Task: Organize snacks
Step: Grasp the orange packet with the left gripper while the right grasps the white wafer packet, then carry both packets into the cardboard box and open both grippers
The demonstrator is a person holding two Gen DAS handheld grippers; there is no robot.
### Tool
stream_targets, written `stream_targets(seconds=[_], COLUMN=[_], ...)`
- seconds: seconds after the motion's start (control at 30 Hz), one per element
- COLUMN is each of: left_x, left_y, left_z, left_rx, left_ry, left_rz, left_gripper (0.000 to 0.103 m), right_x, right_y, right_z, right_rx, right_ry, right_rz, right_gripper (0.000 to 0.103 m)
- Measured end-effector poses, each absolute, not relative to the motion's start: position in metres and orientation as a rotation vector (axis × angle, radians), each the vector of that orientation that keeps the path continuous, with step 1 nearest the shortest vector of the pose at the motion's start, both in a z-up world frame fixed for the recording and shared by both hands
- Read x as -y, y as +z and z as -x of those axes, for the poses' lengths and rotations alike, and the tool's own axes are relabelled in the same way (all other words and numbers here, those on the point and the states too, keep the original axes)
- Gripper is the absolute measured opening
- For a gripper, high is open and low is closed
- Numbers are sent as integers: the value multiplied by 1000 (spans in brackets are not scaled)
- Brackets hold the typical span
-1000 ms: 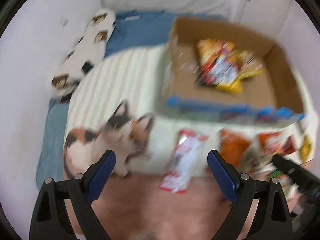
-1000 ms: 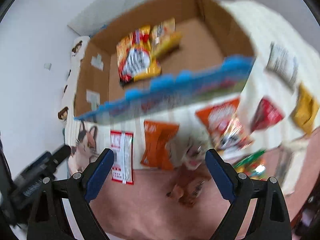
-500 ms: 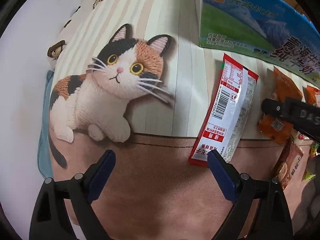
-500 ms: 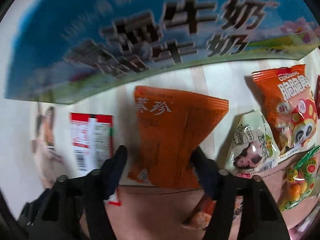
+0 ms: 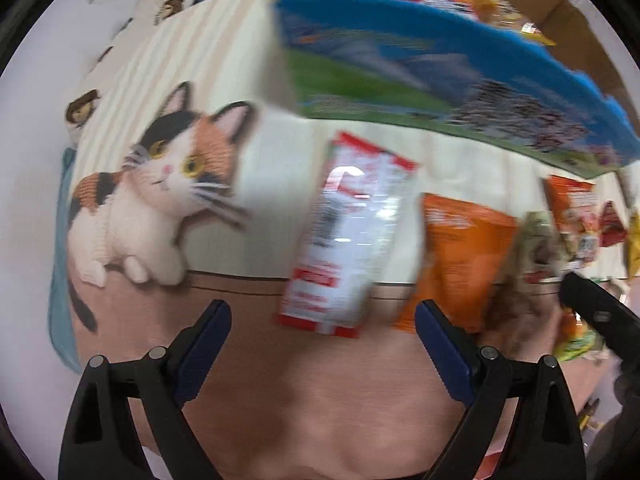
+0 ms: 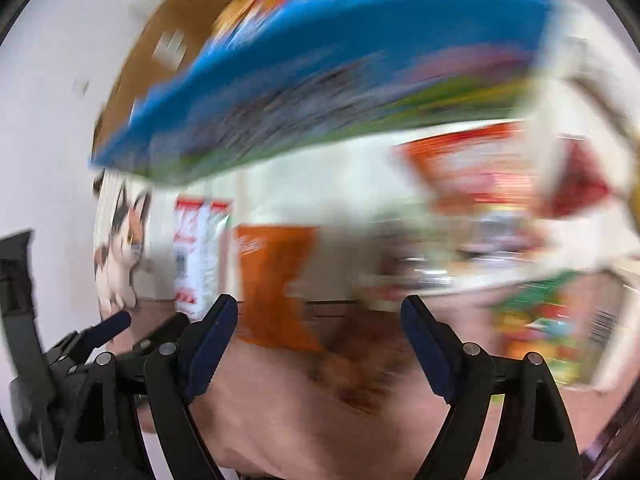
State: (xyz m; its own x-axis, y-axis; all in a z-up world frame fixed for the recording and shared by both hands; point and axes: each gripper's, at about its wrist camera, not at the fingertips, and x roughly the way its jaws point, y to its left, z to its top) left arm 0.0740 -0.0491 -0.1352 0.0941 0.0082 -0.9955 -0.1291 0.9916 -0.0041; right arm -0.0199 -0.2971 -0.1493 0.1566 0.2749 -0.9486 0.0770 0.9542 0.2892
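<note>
A blanket [image 5: 224, 92] printed with a calico cat covers the surface, and a cardboard box [image 5: 448, 80] with a blue and green front stands on it, some snack packs inside. Just in front of the box lie a red-and-white packet [image 5: 344, 240] and an orange packet [image 5: 460, 264]. The left gripper [image 5: 323, 354] hangs wide apart, holding nothing. The right gripper [image 6: 319, 344] is opening, nothing between its jaws.
</note>
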Motion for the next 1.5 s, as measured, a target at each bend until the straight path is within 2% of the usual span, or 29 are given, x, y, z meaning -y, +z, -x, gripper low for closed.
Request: stream_targets(seconds=[0.13,0.27,0.5,0.53,0.57,0.7,0.77,0.87,0.97,1.0,1.27,1.5], left_x=[80,114,157,161,165,177,178,177,176,176,160,145], left_y=[-137,-151,-187,-191,-194,-200,-200,-200,-197,-196,-193,-162], left_z=[-79,-89,-110,-111,-114,-117,-123,-132,-139,-141,-131,-99], left_rx=[-1498,-1542,-1617,-1619,-1624,-1623,-1614,-1602,-1593,-1592,-1581,-1567], left_ry=[58,19,17,23,24,40,50,56,66,67,70,54], left_rz=[124,108,29,19,14,1,0,-6,-8,-9,-10,9], left_gripper=[94,94,94,91,84,71,56,46,43,43,41,40], right_x=[397,481,537,541,543,542,540,529,515,511,495,489], right_y=[-127,-137,-172,-178,-180,-195,-198,-201,-204,-204,-195,-167], right_z=[47,70,89,87,88,86,82,80,73,73,79,97], right_rx=[-1350,-1349,-1381,-1386,-1392,-1406,-1415,-1423,-1432,-1427,-1398,-1364], right_ry=[-83,-236,-316,-313,-314,-299,-298,-310,-331,-331,-337,-325], right_rz=[-413,-550,-660,-665,-668,-657,-636,-572,-481,-466,-426,-467], right_gripper=[86,86,86,86,86,86,86,85,70,61,59,58])
